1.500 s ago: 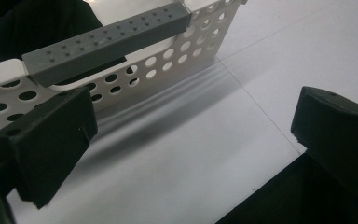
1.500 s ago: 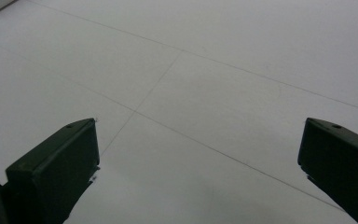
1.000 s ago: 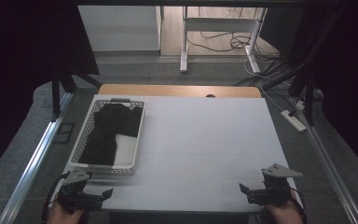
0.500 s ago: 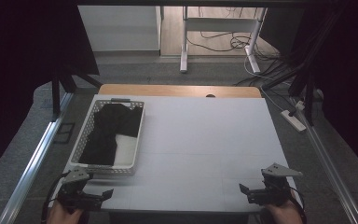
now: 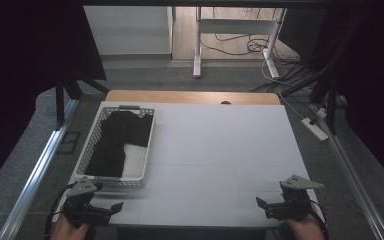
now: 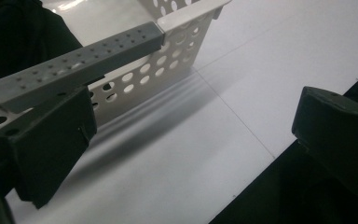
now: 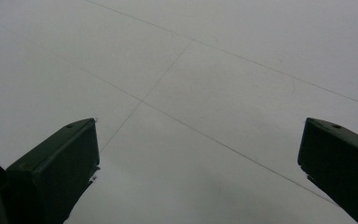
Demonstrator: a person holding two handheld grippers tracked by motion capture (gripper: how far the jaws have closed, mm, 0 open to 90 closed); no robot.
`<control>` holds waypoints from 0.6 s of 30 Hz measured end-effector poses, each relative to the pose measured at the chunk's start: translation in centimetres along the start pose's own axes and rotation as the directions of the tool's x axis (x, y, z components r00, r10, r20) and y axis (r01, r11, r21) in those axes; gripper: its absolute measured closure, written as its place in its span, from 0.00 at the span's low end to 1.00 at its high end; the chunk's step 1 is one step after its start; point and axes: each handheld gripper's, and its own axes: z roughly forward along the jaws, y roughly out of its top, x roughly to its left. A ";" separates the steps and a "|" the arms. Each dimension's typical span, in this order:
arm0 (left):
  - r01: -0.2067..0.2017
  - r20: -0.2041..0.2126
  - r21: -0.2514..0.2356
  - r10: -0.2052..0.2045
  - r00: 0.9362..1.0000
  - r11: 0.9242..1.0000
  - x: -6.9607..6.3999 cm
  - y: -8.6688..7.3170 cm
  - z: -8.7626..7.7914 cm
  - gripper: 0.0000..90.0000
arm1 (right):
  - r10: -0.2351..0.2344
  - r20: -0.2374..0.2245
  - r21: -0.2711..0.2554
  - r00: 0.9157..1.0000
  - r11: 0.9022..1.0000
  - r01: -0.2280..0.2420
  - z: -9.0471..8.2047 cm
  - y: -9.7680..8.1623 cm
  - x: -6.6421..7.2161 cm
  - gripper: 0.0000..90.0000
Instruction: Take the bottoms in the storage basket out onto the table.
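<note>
Basically nothing started: dark garment (image 5: 115, 142) sits in the white basket (image 5: 92, 145), untouched.
Your left hand-held gripper (image 5: 96, 212) rests at the desk (image 5: 220, 150) near edge, jaws wide, empty, basket's grey handle (image 6: 74, 60) just ahead of it. Your right hand-held gripper (image 5: 275, 207) is wide too, holding nothing, bare desk ahead, basket well off to its left.
</note>
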 end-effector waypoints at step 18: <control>-0.031 -0.021 0.000 0.031 0.999 1.000 0.9 1.2 -0.3 0.00 | 0.010 0.003 0.007 1.000 1.000 -0.010 0.1 0.0 -0.1 0.00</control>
